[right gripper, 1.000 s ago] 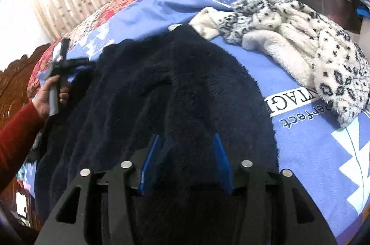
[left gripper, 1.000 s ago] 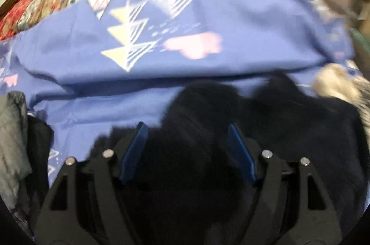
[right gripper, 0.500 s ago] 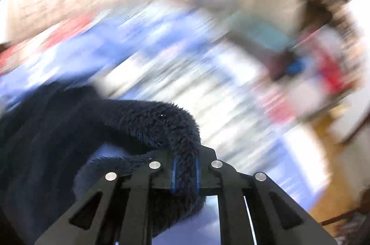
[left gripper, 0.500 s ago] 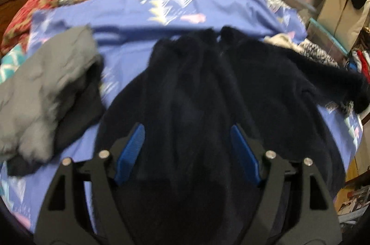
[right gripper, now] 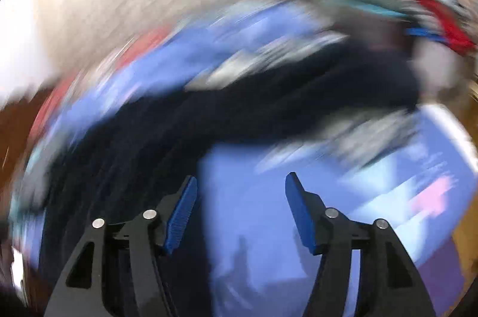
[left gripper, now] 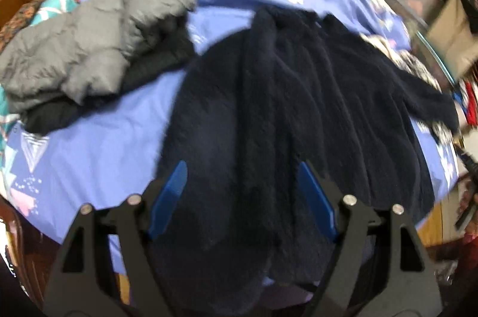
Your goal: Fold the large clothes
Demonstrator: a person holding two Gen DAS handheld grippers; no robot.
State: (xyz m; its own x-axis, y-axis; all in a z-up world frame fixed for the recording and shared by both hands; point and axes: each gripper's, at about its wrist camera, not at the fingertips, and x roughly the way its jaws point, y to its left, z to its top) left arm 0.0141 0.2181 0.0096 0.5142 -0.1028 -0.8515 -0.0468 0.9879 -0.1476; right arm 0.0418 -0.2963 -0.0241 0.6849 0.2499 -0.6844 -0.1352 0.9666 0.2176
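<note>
Navy fleece (left gripper: 292, 107) flat on blue sheet (left gripper: 98, 149). Left gripper (left gripper: 242, 191) spread above it; right gripper (right gripper: 240, 212) just reopened, nothing pinched.

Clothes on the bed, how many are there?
3 that I can make out: a dark fleece garment spread in the middle, a grey puffy jacket bunched at left, a spotted fuzzy one peeking out at right. More may be hidden.

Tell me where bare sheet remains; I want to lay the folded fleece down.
Bare blue sheet shows between the grey jacket and the dark fleece, toward the near-left edge. The right side looks crowded: the fleece's sleeve covers it, with spotted fabric beneath.
</note>
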